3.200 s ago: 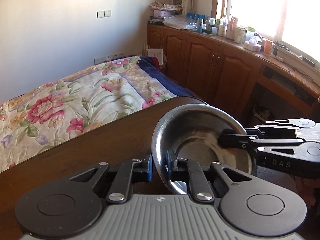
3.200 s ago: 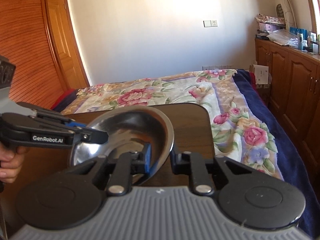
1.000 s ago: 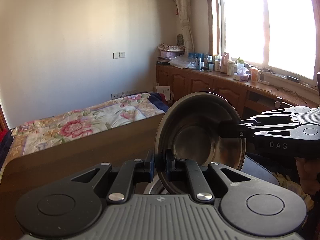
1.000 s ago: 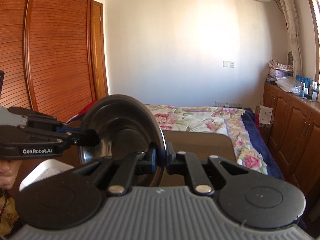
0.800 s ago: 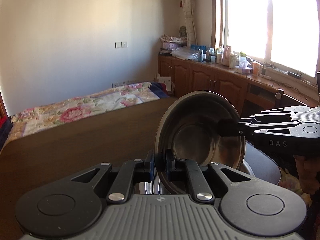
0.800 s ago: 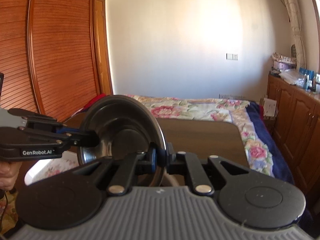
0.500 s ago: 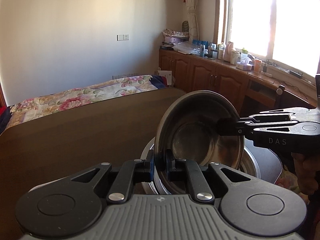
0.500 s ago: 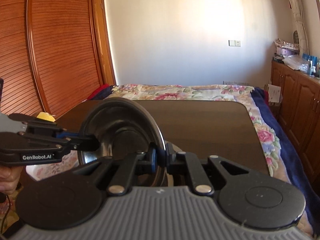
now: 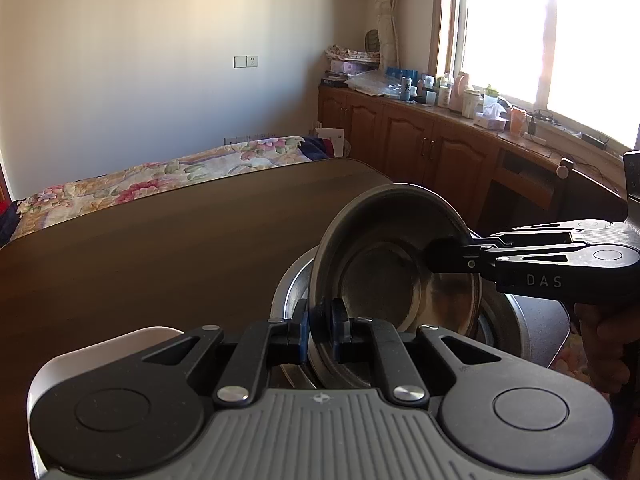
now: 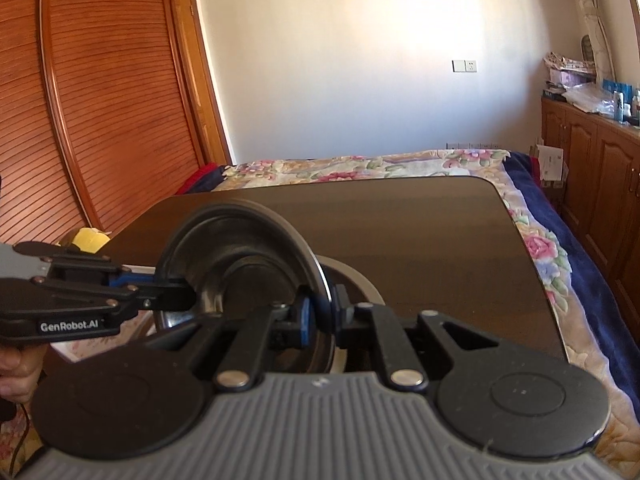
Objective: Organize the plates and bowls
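Observation:
A steel bowl (image 9: 384,276) is held tilted on edge between both grippers, just above a wider steel bowl (image 9: 294,284) that rests on the dark wooden table (image 9: 160,240). My left gripper (image 9: 320,330) is shut on the held bowl's near rim. My right gripper (image 10: 320,314) is shut on its opposite rim, and it reaches in from the right in the left wrist view (image 9: 436,258). The held bowl (image 10: 240,256) and the left gripper (image 10: 188,296) also show in the right wrist view, with the lower bowl's rim (image 10: 352,276) behind.
A white floral plate (image 10: 100,336) lies at the table's left, and a white dish (image 9: 100,352) shows behind my left gripper. A yellow object (image 10: 90,236) sits at the table's left corner. A floral bed (image 10: 360,168) and wooden cabinets (image 9: 420,144) lie beyond.
Both grippers have carried the bowl, first lifted high, down toward the table. The lower steel bowl and the white plate have come into view beneath it.

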A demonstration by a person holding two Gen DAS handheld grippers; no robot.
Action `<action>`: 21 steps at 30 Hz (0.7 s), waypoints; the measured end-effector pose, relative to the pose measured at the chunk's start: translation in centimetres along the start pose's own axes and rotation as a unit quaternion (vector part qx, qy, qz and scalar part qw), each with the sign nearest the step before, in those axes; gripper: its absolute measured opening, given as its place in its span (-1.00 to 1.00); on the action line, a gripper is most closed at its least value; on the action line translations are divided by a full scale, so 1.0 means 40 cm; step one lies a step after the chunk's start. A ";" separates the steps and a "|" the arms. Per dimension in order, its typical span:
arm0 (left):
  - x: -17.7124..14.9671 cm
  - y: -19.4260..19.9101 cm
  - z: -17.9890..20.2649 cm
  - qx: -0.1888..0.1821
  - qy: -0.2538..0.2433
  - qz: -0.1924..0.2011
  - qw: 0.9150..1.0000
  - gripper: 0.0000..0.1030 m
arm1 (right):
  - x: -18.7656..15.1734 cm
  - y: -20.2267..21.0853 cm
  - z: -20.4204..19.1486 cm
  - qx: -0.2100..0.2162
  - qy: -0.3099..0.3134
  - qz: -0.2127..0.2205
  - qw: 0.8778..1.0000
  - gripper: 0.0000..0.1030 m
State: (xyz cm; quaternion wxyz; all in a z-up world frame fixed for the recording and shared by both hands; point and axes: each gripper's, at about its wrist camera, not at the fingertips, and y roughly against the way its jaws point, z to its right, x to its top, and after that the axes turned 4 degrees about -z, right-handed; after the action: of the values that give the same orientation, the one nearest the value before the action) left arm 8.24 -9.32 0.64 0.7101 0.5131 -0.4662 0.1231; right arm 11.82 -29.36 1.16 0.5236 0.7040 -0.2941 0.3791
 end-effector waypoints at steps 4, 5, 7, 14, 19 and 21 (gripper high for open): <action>-0.002 -0.003 0.001 0.001 0.002 -0.001 1.000 -0.77 | -0.004 -0.004 -0.002 -0.003 0.000 0.000 1.000 -0.73; -0.003 -0.004 0.002 0.001 0.004 -0.001 1.000 -0.77 | -0.004 -0.006 -0.003 -0.004 0.001 0.000 1.000 -0.72; -0.006 -0.006 0.001 -0.001 0.005 -0.002 1.000 -0.77 | -0.006 -0.008 -0.006 -0.008 0.004 0.002 1.000 -0.71; -0.011 -0.011 -0.004 0.001 0.013 -0.002 1.000 -0.75 | -0.015 -0.014 -0.021 -0.030 0.022 0.012 0.999 -0.65; -0.015 0.005 -0.005 -0.003 0.021 0.010 1.000 -0.75 | -0.023 -0.002 -0.033 -0.046 0.032 0.033 0.998 -0.63; -0.017 0.013 -0.003 -0.002 0.021 0.018 1.000 -0.75 | -0.022 0.004 -0.033 -0.043 0.033 0.040 0.998 -0.58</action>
State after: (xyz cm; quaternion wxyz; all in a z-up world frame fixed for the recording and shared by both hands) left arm 7.61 -8.76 0.44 0.7185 0.5007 -0.4603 0.1455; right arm 10.93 -28.12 0.72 0.5470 0.6560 -0.3204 0.4097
